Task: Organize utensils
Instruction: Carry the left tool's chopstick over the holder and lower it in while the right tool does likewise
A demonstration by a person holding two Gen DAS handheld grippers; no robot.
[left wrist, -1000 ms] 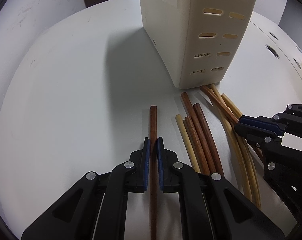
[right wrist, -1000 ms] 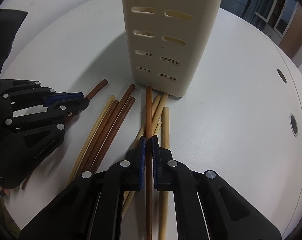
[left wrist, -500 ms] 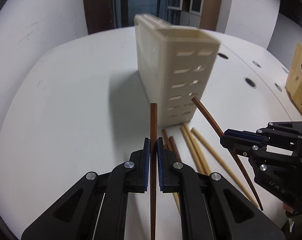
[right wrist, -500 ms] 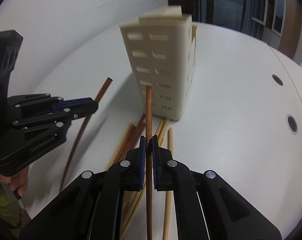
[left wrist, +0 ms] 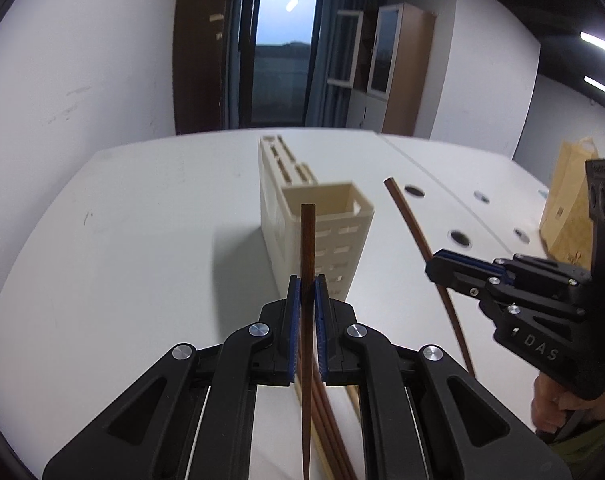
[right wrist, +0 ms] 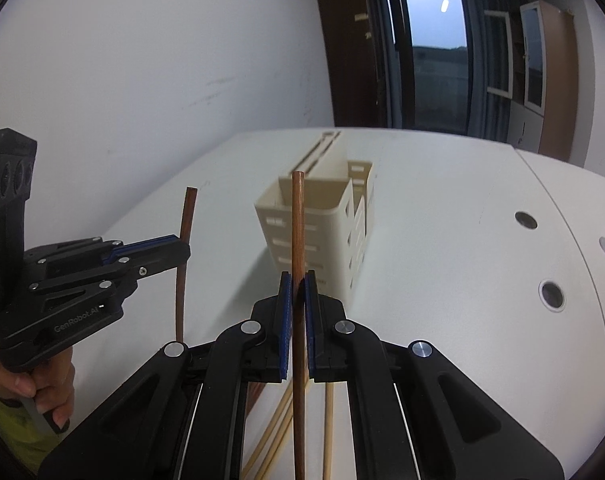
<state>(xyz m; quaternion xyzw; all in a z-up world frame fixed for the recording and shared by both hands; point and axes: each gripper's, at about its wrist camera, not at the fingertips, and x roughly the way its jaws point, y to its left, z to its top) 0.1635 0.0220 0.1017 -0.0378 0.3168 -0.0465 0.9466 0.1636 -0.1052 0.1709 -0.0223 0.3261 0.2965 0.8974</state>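
A cream slotted utensil holder [left wrist: 316, 220] stands on the white table; it also shows in the right wrist view [right wrist: 322, 224]. My left gripper [left wrist: 307, 284] is shut on a dark brown chopstick [left wrist: 307, 240], held up in front of the holder's open top; this gripper also shows in the right wrist view [right wrist: 182, 250]. My right gripper [right wrist: 298, 280] is shut on another brown chopstick [right wrist: 297, 224], also raised before the holder; it also shows in the left wrist view [left wrist: 432, 270]. Several brown and pale chopsticks [right wrist: 274, 428] lie on the table below.
The white table [left wrist: 142, 240] has round cable holes [right wrist: 552, 294] to the right. A brown paper bag [left wrist: 566, 204] stands at the far right. A white wall, a dark window and cabinets are behind the table.
Both grippers have lifted their chopsticks off the table and tilted up. The holder now sits lower and farther, with its open top in view.
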